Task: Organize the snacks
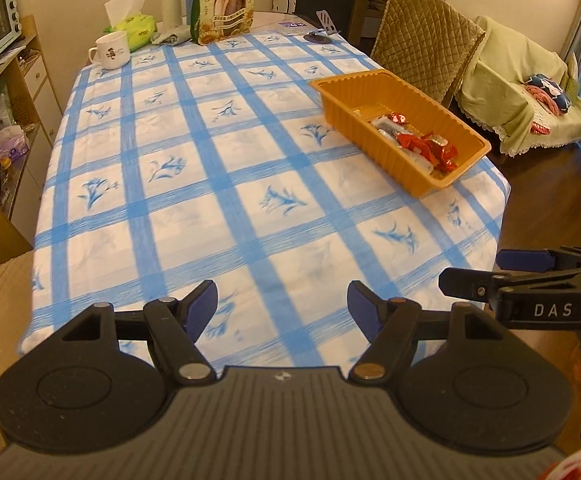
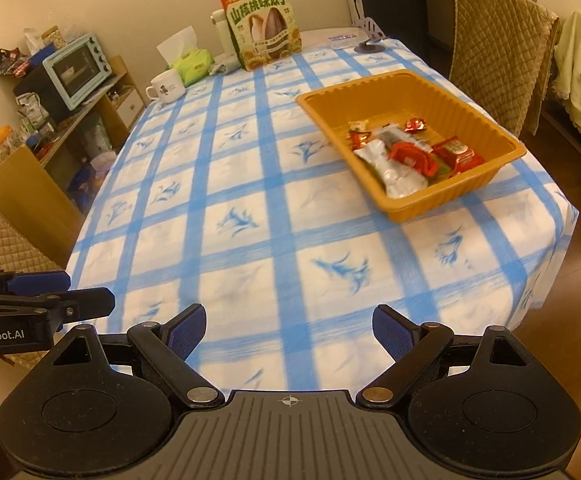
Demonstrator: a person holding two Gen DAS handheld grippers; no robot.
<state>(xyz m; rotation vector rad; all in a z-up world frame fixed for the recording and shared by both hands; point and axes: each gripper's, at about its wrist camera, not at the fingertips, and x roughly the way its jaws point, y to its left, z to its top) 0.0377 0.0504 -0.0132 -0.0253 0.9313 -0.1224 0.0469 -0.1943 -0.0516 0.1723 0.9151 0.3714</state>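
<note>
An orange plastic tray (image 2: 404,92) with ribbed walls sits on the table near its right edge, and it holds the snacks (image 2: 408,156): several red wrapped pieces, a small orange one and a crumpled silver packet, all heaped in the end of the tray nearest the cameras, the far end bare. The tray's long axis runs diagonally, from the near right edge of the table toward the far middle. Both tongs hang above the near edge, released and grasping nothing: the left gripper (image 1: 282,300) and the right gripper (image 2: 288,326) each show blue pads spread wide over bare cloth. The table wears a blue-and-white checked tablecloth (image 1: 194,184). At its far end stand a large seed bag (image 1: 226,2), a white mug (image 1: 110,50), a tissue pack (image 1: 138,28) and a pale flask (image 1: 170,0). A quilted chair (image 1: 422,36) stands beside the right edge
</note>
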